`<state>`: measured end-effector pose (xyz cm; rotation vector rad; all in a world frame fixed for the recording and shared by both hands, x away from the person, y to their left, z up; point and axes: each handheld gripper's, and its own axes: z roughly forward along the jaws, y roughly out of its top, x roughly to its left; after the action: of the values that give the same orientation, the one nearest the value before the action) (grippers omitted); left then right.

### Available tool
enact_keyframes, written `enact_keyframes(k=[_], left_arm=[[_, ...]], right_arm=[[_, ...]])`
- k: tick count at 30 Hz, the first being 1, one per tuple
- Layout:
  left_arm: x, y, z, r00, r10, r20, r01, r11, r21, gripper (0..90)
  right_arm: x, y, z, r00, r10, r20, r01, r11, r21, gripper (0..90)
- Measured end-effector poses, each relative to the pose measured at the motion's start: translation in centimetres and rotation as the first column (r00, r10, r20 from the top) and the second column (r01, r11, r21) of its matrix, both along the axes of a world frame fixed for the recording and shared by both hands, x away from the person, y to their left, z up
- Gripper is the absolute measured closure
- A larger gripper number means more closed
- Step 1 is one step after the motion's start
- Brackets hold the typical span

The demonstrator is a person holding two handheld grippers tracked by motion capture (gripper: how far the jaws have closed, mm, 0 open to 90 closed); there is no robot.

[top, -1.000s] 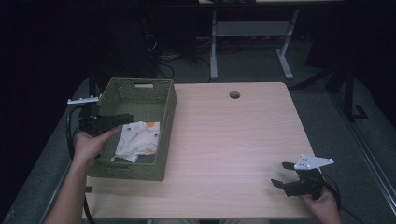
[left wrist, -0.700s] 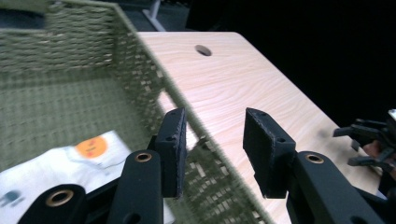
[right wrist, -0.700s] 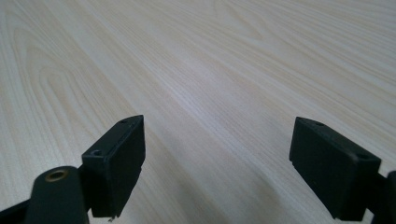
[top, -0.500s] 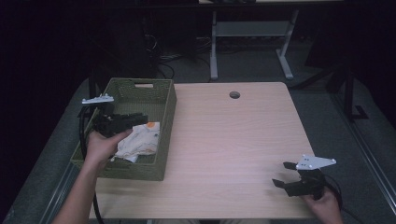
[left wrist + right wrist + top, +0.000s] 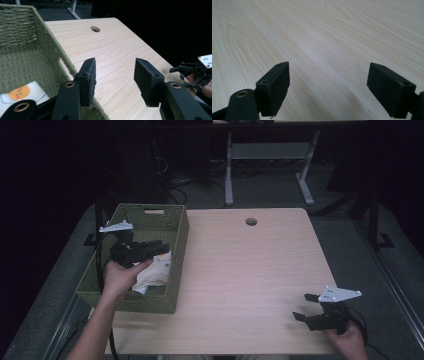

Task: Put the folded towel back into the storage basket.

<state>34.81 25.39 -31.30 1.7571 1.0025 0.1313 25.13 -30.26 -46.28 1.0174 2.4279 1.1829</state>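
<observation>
Two grippers are in my hands at the table (image 5: 240, 270). My left gripper (image 5: 161, 248) hangs over the green woven basket (image 5: 177, 227), which stands at the table's left edge, and points toward the basket's right wall. Its jaws have just been opening and stand apart with nothing between them; in the left gripper view I look between its pads (image 5: 89, 80) at bare wood and the basket's rim. A white packet (image 5: 155, 272) with orange print lies on the basket's floor, just below and beside that gripper and free of it; in the left gripper view its corner with an orange round mark shows at lower left (image 5: 21, 92). My right gripper (image 5: 306, 306) sits low near the table's front right corner, well apart from the basket, jaws wide apart and empty, with plain tabletop between its pads (image 5: 275, 87). A round hole (image 5: 251, 221) sits near the table's far edge.
</observation>
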Motion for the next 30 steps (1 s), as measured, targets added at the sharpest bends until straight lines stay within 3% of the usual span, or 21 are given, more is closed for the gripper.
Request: enact_keyframes(k=[24, 30], left_arm=[[-0.7, -7.2, 0.0, 0.9978, -0.063, 0.023, 0.062, 0.9979, 0.017, 45.0], [-0.6, -9.2, -0.4, 0.9957, -0.092, 0.013, 0.092, 0.9956, 0.019, 43.8]], right_arm=[[0.0, -0.3, 0.1, 0.9999, 0.004, 0.010, -0.004, 1.000, 0.010, 18.0], [-0.1, -0.4, 0.2, 0.9999, 0.002, 0.011, -0.002, 1.000, 0.013, 18.0]])
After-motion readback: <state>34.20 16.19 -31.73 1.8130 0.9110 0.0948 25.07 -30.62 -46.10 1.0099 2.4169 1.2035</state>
